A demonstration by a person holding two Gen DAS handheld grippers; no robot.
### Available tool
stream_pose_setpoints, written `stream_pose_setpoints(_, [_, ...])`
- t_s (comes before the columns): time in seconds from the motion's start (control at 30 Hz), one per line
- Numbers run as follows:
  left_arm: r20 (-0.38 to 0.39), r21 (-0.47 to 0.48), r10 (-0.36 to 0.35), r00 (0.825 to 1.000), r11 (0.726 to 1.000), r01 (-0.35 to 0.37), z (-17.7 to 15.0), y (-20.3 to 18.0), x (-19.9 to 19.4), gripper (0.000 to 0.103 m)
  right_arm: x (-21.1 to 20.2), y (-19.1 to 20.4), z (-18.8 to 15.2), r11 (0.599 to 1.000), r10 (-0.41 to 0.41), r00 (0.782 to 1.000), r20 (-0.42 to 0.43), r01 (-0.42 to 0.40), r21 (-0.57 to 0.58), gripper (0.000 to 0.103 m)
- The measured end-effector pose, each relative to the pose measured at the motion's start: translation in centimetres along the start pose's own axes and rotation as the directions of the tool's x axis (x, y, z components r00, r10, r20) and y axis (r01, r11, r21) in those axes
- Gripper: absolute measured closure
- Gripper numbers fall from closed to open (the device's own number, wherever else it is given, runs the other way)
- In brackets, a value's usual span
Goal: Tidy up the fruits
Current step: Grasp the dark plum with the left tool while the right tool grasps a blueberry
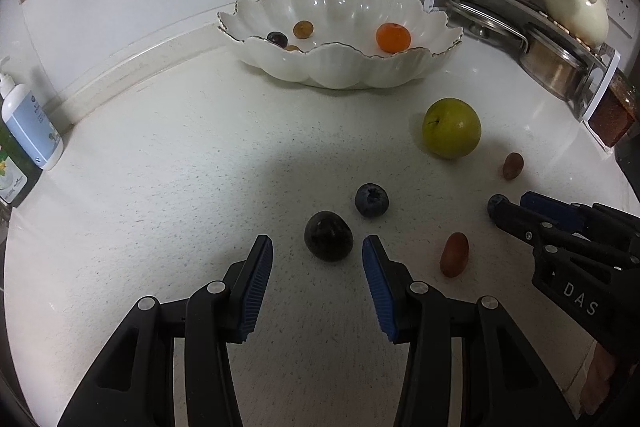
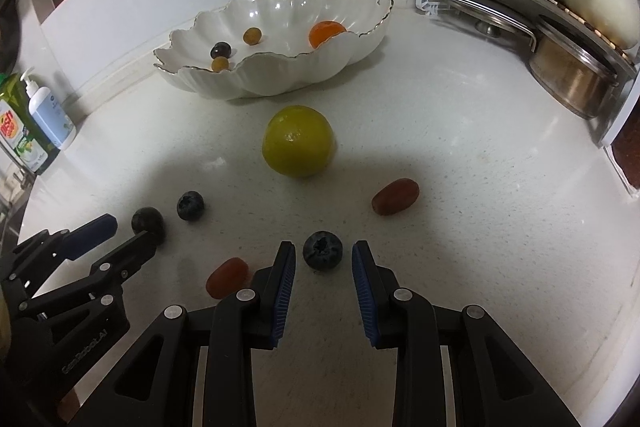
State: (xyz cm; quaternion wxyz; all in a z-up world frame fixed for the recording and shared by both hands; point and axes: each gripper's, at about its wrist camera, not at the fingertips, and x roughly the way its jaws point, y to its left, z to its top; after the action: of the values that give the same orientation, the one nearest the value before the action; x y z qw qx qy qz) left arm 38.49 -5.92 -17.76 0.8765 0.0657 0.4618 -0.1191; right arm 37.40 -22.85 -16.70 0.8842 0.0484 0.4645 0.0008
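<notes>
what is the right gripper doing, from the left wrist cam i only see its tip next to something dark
Observer: The right gripper straddles a blueberry on the counter. There is a gap at each pad, so nothing is gripped yet.
Operator: ok and the white bowl, i count three fruit plus a bit peeking over the rim
Observer: That bit is a fourth fruit, a small yellow-brown grape. It lies inside the bowl right beside the dark grape.
</notes>
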Motion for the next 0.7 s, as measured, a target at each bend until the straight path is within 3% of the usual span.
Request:
stream_pose_setpoints(0.23, [-0.007,-0.006,0.002,1.000,1.000,-0.002,0.2,0.0,0.7,0.058,0.6,-0.1,0.0,1.000,-0.004,1.000,-0.008,0.004,-0.003,0.072])
stream_pose_setpoints(0.7, [-0.030,-0.003,-0.012,0.999,1.000,0.012,0.4,-0.4,1.6,0.075,1.3,-0.2,0.2,1.000,0.011,1.000,-0.022,-0.011,-0.006,0.074])
